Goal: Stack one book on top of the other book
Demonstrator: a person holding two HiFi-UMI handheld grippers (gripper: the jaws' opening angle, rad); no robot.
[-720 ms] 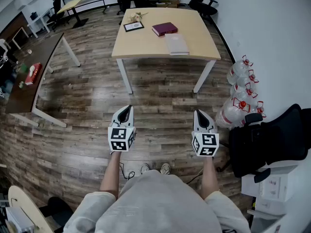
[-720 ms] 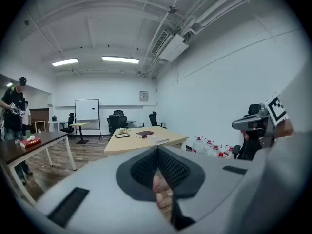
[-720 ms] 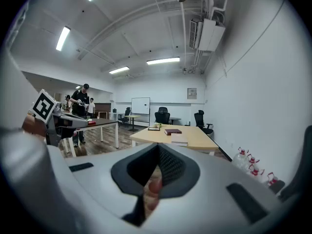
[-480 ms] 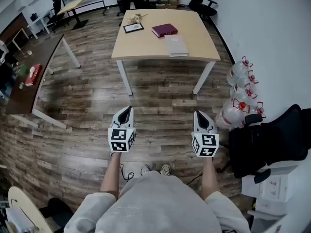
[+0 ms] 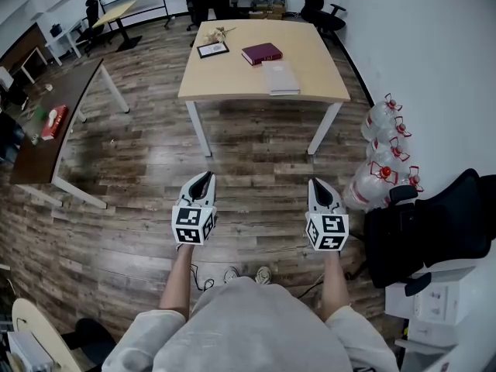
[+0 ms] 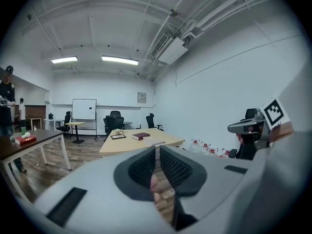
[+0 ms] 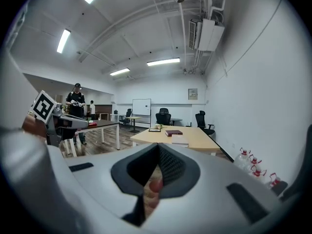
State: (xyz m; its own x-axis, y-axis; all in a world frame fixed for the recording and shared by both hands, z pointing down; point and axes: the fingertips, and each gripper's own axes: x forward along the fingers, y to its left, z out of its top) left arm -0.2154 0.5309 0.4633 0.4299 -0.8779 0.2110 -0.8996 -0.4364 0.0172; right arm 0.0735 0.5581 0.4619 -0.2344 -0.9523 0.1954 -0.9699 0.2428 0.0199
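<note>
Standing spot: person's on the wood-plank floor, well back from the light wooden table with white legs, one claw held out in each hand.
Left gripper: the white two-jaw left gripper with its marker cube hangs over the floor on the near side of the table, well apart from it. Jaws are pressed together, with just a hairline slit between the ribbed dark pads in its own view.
Right gripper: same deal for the white right gripper, level with the left one and nose aimed at the table. Jaws are squeezed fully together, pad on pad.
Red book: dark red hardcover book lies flat on the table, toward the far side, a bit right of middle.
Grey book: pale grey flat book lies just beside the red one, on the side nearer the person, close to the table's front edge. The two sit side by side, not stacked.
Other table stuff: small black picture frame left of the red book.
Right of the table: cluster of clear water jugs with red caps along the white wall.
Left of the table: long dark brown desk, well apart.
</note>
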